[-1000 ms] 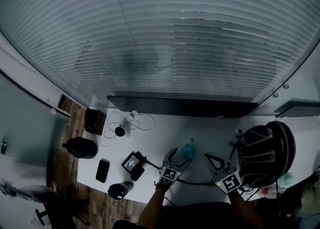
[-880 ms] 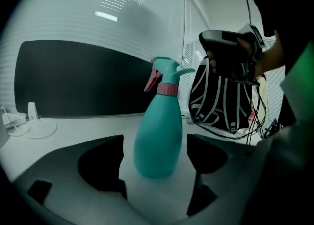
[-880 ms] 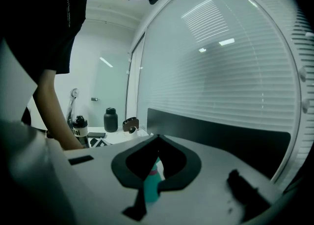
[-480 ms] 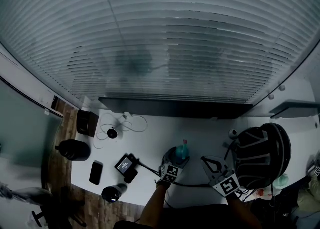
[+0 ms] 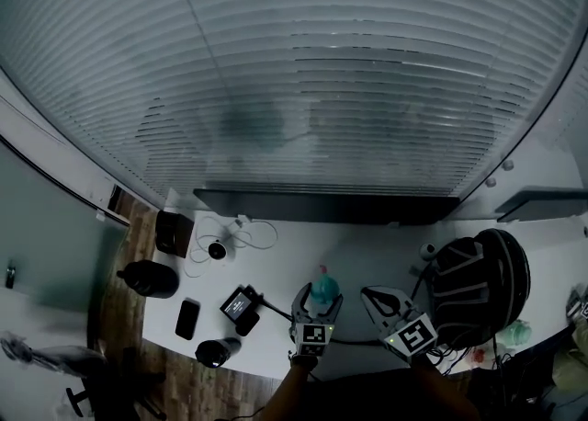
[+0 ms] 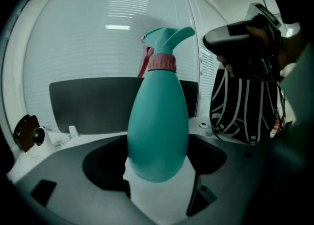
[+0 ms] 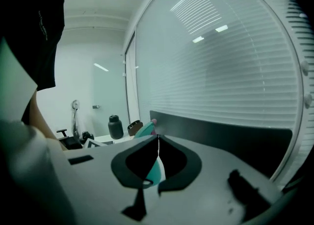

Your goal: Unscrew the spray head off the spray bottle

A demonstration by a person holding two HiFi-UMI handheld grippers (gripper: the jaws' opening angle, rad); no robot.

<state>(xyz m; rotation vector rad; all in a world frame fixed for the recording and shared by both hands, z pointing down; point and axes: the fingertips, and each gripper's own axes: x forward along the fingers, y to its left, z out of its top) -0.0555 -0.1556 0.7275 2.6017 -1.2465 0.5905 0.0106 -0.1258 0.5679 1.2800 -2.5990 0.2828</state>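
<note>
Two grippers in view: left gripper (image 6: 159, 169) clamps the teal spray bottle (image 6: 158, 121) by its body, spray head (image 6: 164, 42) on; right gripper (image 7: 158, 138) closed, empty.

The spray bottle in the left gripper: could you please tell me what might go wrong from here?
1. The left gripper holds the spray bottle by its smooth, rounded lower body, far below the pink collar; twisting the spray head may spin or slip it.
2. The right gripper has its jaws shut; unless opened first, it could knock the head rather than grip it.
</note>
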